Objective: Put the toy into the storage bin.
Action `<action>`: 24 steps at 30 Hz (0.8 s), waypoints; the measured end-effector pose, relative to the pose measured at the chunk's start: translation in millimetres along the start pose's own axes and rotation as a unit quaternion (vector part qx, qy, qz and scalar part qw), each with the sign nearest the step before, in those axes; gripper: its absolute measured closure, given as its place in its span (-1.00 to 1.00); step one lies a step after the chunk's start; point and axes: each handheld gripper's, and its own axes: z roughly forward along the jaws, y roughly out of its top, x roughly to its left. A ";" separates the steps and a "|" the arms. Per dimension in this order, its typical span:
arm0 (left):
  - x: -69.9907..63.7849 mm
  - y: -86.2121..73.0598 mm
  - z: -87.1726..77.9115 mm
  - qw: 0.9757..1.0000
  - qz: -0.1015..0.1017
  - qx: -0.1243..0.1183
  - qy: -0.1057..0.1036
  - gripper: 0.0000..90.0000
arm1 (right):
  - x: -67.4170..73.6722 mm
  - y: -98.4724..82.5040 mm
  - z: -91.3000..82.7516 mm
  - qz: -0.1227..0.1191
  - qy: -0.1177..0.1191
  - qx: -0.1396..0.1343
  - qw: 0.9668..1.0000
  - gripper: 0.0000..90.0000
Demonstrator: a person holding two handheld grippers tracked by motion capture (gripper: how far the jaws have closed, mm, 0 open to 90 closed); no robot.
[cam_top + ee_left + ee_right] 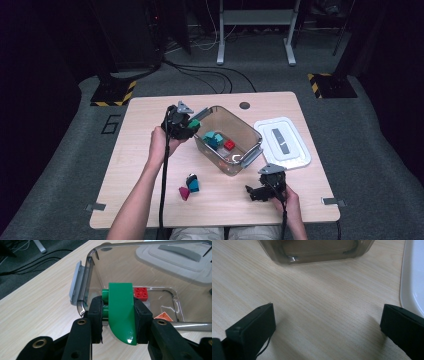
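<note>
The left gripper [119, 322], clamped on a green curved brick [121, 315], hovers at the clear bin's [248, 159] near rim, probably just short of it, so next it must clear the wall and release, while the right gripper [328, 325] rests spread.

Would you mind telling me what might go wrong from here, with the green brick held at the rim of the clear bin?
1. The left gripper holds the green brick at the clear bin's near rim; released too early, it could land on the table.
2. Pushing further could knock the rim and shift the bin towards the white lid.
3. The brick's curved, glossy face could slip between the jaws.
</note>
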 end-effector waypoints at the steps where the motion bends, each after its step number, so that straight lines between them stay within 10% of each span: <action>1: 0.0 0.0 0.0 1.000 0.000 0.000 0.000 0.46 | 0.0 0.0 0.0 0.000 0.000 0.000 1.000 -1.00; 24: -3.7 22.1 38.6 1.000 0.001 0.022 -0.013 0.46 | 0.0 0.0 0.0 0.000 0.000 0.000 1.000 -1.00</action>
